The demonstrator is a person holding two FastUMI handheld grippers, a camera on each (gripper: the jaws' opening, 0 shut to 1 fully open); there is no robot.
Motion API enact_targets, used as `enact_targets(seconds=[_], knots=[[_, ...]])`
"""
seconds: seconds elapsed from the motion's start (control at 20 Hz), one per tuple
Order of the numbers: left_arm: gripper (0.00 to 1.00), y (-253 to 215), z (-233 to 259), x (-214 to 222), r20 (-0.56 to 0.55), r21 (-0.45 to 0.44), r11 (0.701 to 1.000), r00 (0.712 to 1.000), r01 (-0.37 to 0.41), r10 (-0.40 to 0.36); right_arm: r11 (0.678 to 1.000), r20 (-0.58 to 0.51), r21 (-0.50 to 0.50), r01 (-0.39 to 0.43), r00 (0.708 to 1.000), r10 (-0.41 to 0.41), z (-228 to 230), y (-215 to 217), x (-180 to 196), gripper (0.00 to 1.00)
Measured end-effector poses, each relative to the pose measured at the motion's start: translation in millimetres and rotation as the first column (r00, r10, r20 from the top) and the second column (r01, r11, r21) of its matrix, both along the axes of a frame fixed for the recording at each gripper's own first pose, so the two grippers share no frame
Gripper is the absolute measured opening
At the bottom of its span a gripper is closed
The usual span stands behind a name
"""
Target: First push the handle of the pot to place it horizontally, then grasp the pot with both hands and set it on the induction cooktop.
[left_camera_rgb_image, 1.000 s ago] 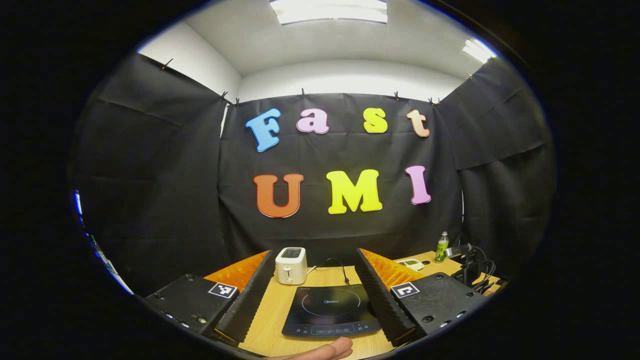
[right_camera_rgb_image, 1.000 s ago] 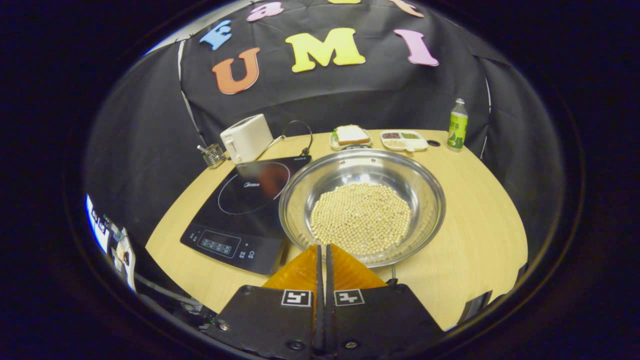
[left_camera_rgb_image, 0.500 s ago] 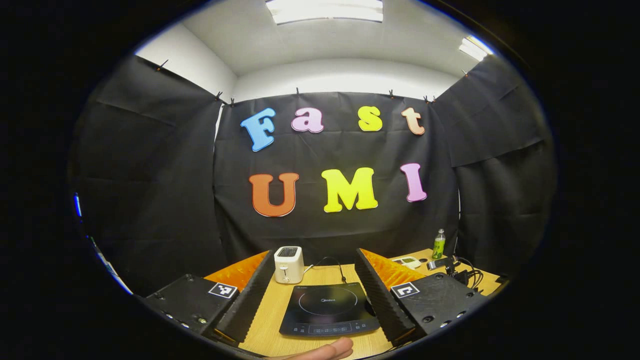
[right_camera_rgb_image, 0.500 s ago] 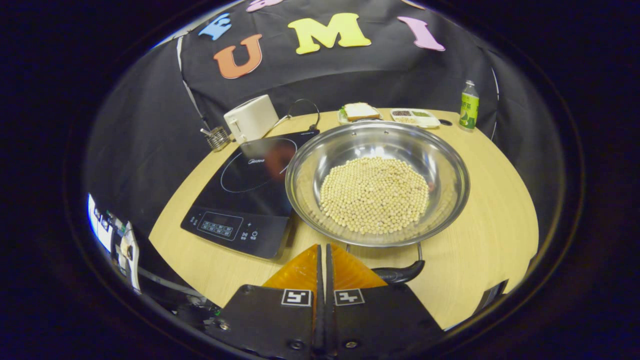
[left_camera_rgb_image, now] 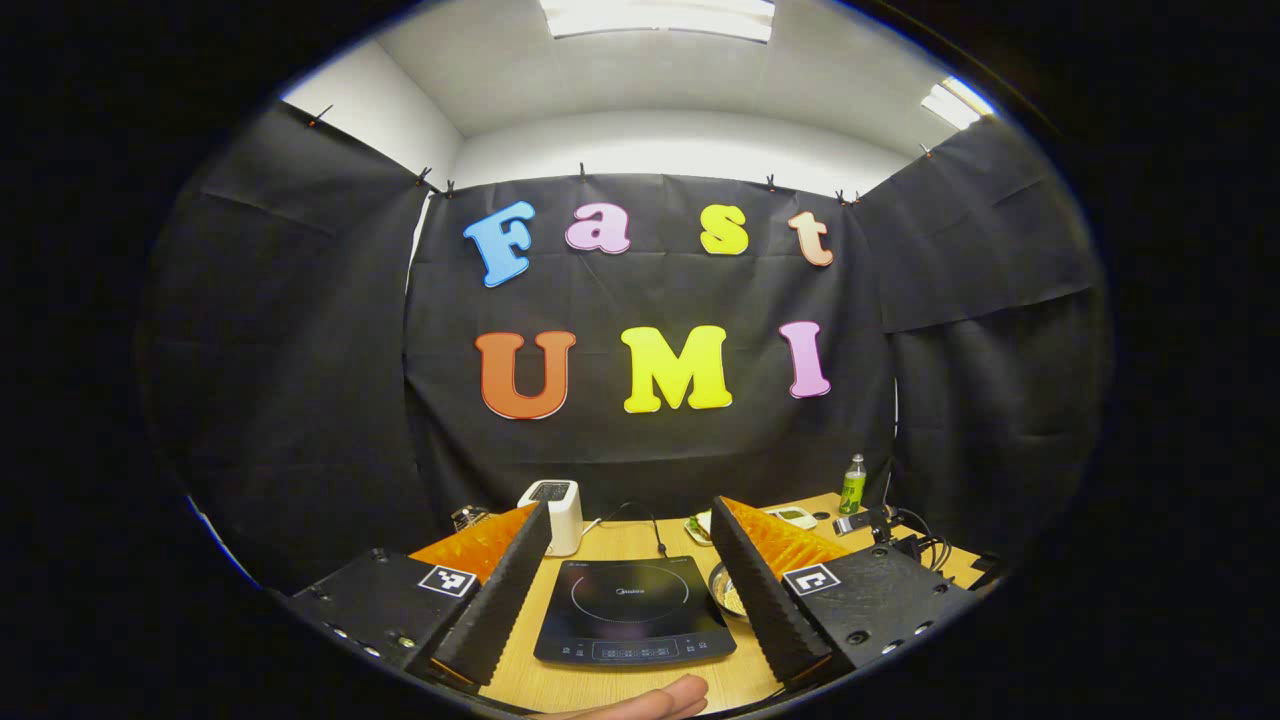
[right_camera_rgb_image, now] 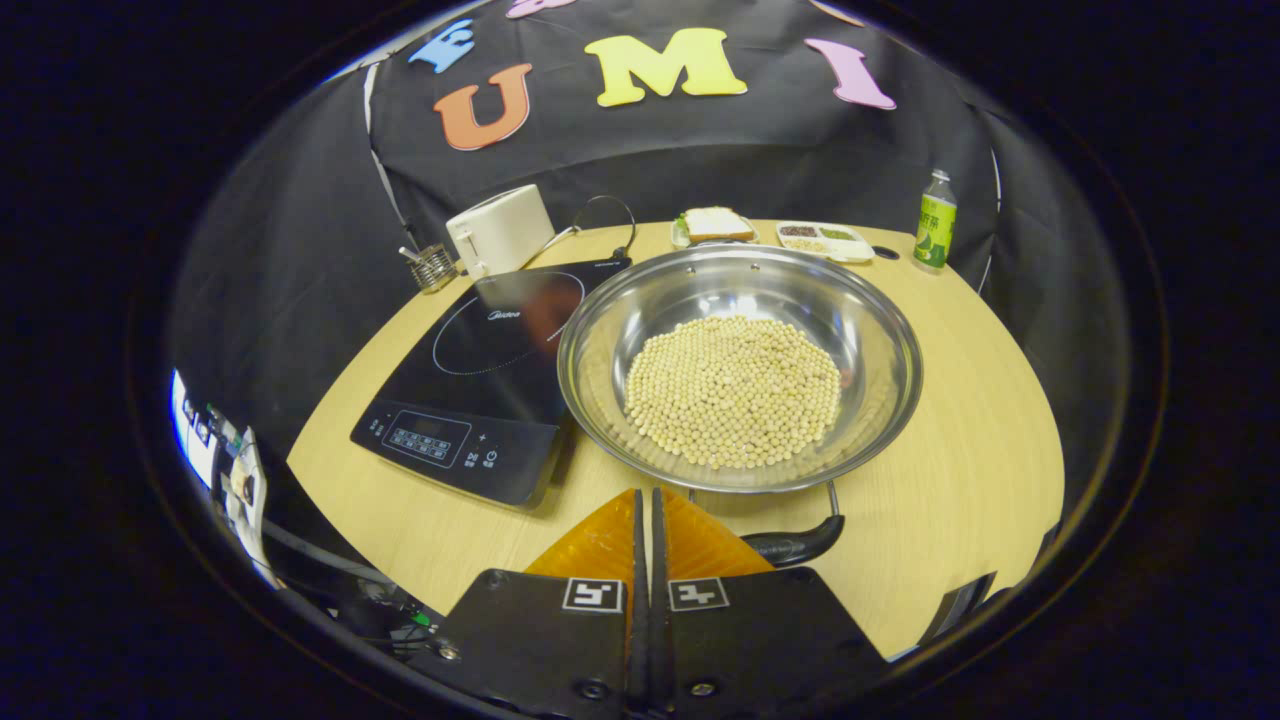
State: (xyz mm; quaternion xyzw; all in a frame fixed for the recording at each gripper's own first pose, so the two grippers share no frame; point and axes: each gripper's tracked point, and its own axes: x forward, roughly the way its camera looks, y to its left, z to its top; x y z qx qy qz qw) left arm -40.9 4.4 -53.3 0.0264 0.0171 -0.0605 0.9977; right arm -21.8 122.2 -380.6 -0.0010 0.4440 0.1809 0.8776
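Observation:
A steel pot point(right_camera_rgb_image: 690, 290) holding pale round beans point(right_camera_rgb_image: 733, 390) stands on the wooden table point(right_camera_rgb_image: 960, 430), just right of the black induction cooktop point(right_camera_rgb_image: 480, 350). Its near black handle point(right_camera_rgb_image: 797, 547) lies across, close to the table's front. My right gripper point(right_camera_rgb_image: 645, 496) is shut and empty, its tips just short of the pot's near rim and left of that handle. In the left gripper view my left gripper point(left_camera_rgb_image: 630, 505) stands open above the cooktop point(left_camera_rgb_image: 630, 610), with a sliver of the pot point(left_camera_rgb_image: 728, 592) beside its right finger. A thumb point(left_camera_rgb_image: 645, 700) shows at the bottom.
A white toaster point(right_camera_rgb_image: 500, 230) with its cable, a small wire holder point(right_camera_rgb_image: 432, 268), a plate with bread point(right_camera_rgb_image: 712, 225), a divided tray point(right_camera_rgb_image: 822, 237) and a green bottle point(right_camera_rgb_image: 935, 220) line the table's far edge. Bare table lies right of the pot.
The right gripper drew back a little, and the pot's near handle came into sight beside its fingers. The left gripper's view swung, bringing the pot's edge in. Both jaws kept their state.

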Motion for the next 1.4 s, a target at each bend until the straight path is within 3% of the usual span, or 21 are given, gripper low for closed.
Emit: enact_targets(seconds=[0.5,0.55,0.65,0.95,1.3,1.4], knots=[[0.96,-6.0,5.6,2.6,0.024,0.005,1.000,1.000,-0.014,0.014,0.998,0.049,-0.054,-0.038,0.998,0.041,-1.3,-28.5,3.8,0.04],[0.96,-6.5,5.2,3.4,0.025,0.005,1.000,1.000,-0.019,0.018,0.997,0.050,-0.058,-0.041,0.998,0.044,-1.6,-32.6,5.1,0.00],[0.96,-6.8,5.6,4.6,0.025,0.002,0.999,0.999,-0.032,0.032,0.997,0.049,-0.061,-0.052,0.997,0.055,-1.7,-40.4,6.1,0.04],[0.96,-24.5,5.1,18.8,0.024,0.010,0.999,0.999,-0.045,0.045,0.981,0.067,-0.058,-0.185,0.980,0.189,-3.2,-54.2,12.8,0.01],[0.96,-46.9,11.3,41.9,0.023,-0.012,0.998,0.998,-0.058,0.058,0.975,0.055,-0.085,-0.208,0.976,0.213,-3.0,-91.0,29.0,0.04],[0.96,-53.6,9.7,46.2,0.000,-0.055,0.996,0.998,-0.064,0.064,0.970,0.062,-0.108,-0.217,0.972,0.224,-2.2,-103.0,34.9,0.04]])
